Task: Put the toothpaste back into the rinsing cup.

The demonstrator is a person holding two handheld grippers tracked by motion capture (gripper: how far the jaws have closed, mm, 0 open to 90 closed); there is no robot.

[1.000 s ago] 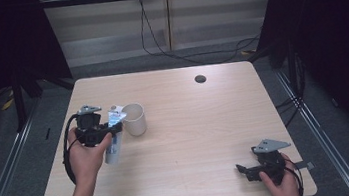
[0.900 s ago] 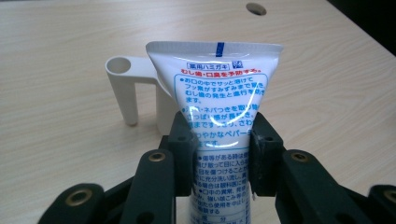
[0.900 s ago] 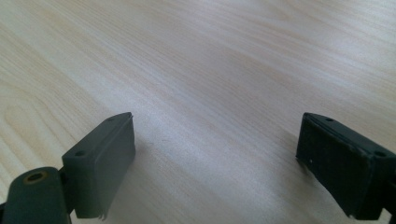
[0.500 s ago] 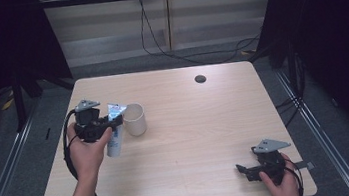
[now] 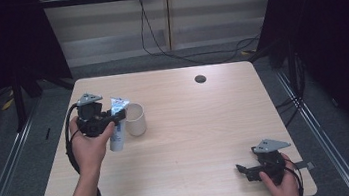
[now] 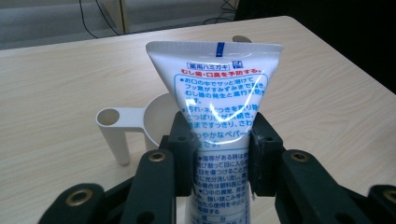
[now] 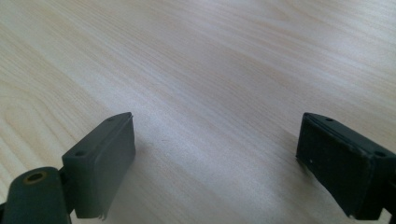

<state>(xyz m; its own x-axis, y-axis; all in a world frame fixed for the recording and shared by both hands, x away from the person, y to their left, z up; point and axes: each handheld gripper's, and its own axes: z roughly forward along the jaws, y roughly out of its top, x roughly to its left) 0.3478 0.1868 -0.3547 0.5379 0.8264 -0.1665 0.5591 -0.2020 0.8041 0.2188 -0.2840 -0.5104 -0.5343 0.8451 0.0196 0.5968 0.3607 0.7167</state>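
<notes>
The table (image 5: 203,140) is pale wood, with a small dark hole (image 5: 200,78) in its top at about one o'clock from its middle. At about ten o'clock stands the white cup (image 5: 136,119), a hollow tube (image 6: 111,117) on its side serving as a handle.

Over the last second the left gripper (image 5: 114,118) has lifted the toothpaste tube (image 5: 117,124) from a slanted, low position to nearly upright just beside the cup, at the cup's nine o'clock. That suggests to me the tube is about to go into the cup, cap down.

The left gripper's jaws are clamped across the tube's middle. Seen from the left gripper view, the tube (image 6: 219,98) is white and glossy, with its flat crimped end uppermost, a blue mark at the seam and blue and red Japanese print down its face.

The right gripper (image 5: 244,170) rests at about five o'clock near the table's front edge, jaws spread wide with nothing between them.
</notes>
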